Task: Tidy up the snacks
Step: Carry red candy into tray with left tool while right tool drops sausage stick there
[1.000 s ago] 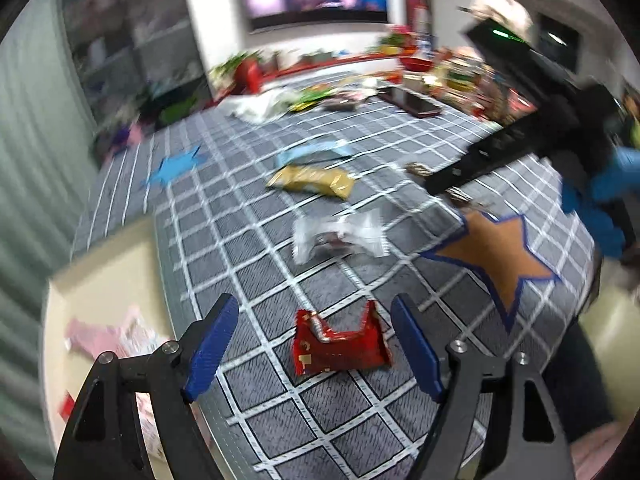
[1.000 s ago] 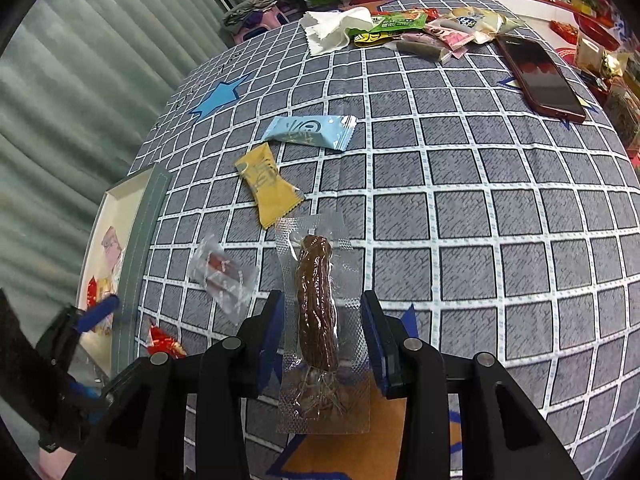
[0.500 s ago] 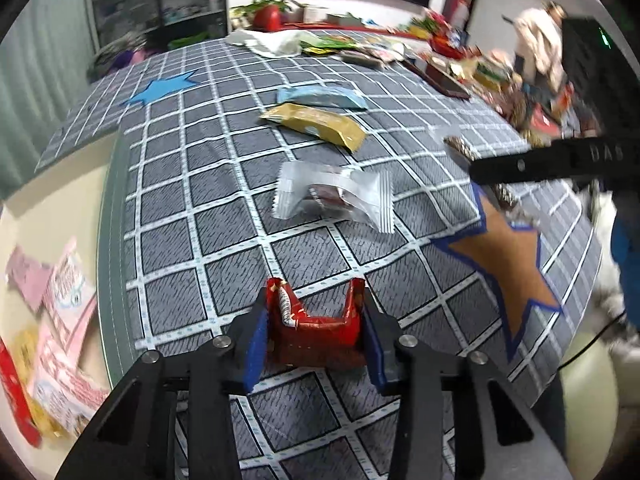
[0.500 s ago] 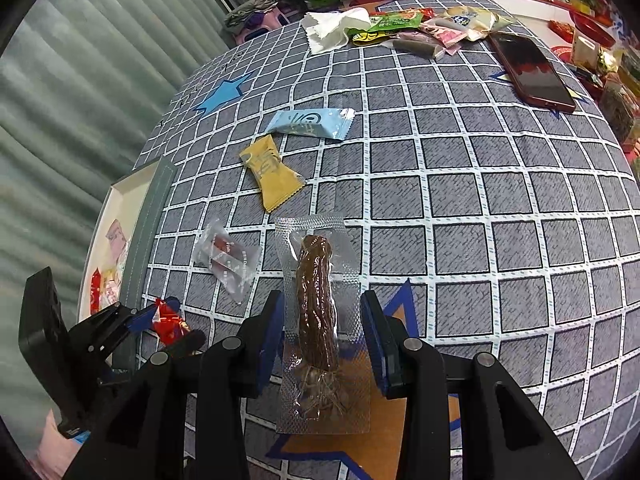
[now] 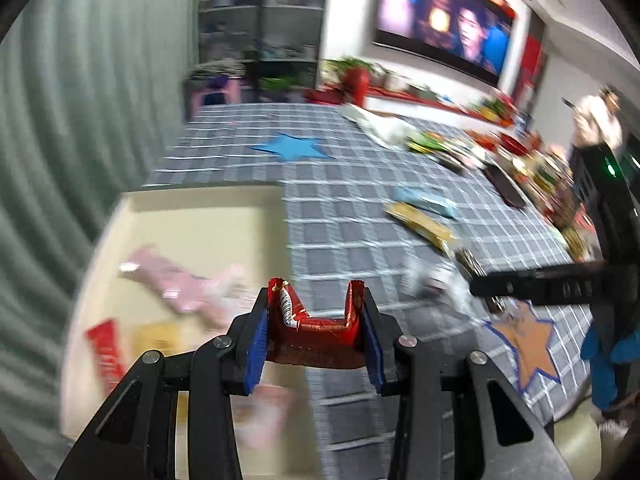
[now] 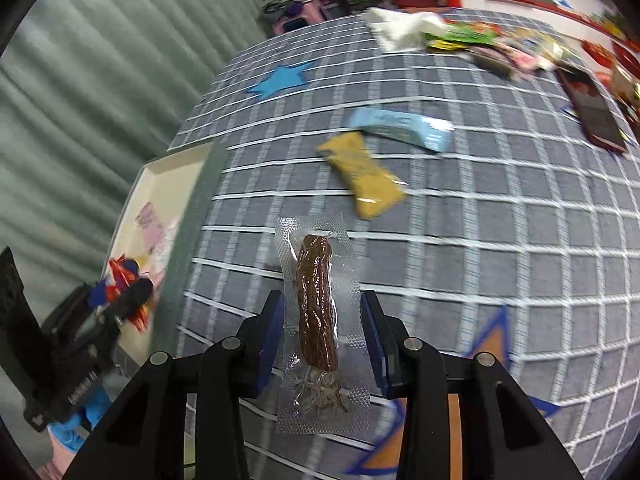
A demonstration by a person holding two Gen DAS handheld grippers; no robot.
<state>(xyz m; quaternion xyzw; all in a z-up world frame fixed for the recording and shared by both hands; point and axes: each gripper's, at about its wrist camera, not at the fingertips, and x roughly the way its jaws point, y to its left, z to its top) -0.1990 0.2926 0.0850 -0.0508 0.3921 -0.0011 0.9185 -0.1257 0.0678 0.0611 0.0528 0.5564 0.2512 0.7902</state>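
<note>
Left gripper [image 5: 314,344] clamped on the red candy [image 5: 316,336], carried over the cream tray [image 5: 200,224]. Right gripper [image 6: 322,338] pinching the clear-wrapped sausage [image 6: 318,304] above the desk [image 6: 520,240]. Slippery film, thin pinch: could slide out short of the tray.

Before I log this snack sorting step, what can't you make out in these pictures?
- Left wrist view: packets in the tray are smeared by motion blur; kinds unreadable.
- Left wrist view: the clear packet is blurred and partly behind the right gripper.
- Right wrist view: the tray's contents are partly covered by the left gripper.
</note>
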